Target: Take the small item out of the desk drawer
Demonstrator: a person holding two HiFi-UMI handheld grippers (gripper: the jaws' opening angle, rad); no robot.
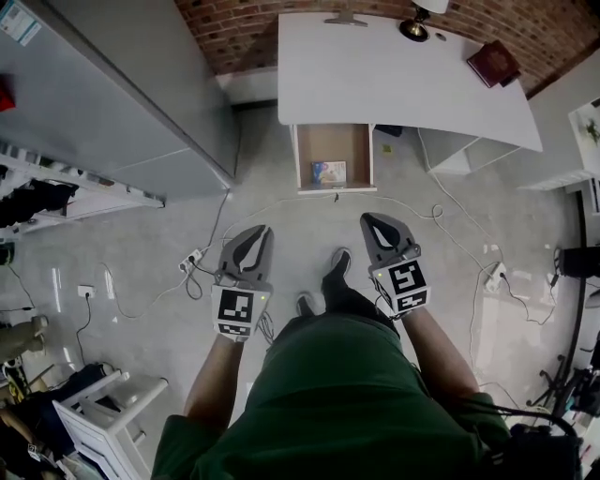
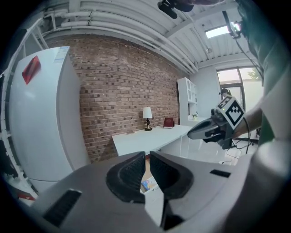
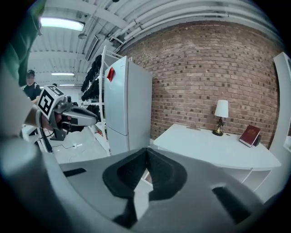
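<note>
The white desk [image 1: 394, 75] stands against the brick wall, and its wooden drawer [image 1: 298, 157] is pulled out towards me. A small colourful item [image 1: 328, 172] lies at the drawer's front and also peeks through the jaw slit as the same item [image 2: 148, 184] in the left gripper view. My left gripper [image 1: 260, 231] and right gripper [image 1: 370, 219] hover side by side above the floor, well short of the drawer. Both point at it and hold nothing. The right gripper [image 3: 146, 151] has its tips touching. The left gripper [image 2: 147, 154] shows only a thin slit.
A lamp [image 1: 417, 26] and a red book [image 1: 493, 63] sit on the desk. A tall grey fridge [image 1: 112, 94] stands at the left. Cables and power strips [image 1: 192, 258] trail over the floor between me and the drawer. A white stool [image 1: 103, 422] is at the lower left.
</note>
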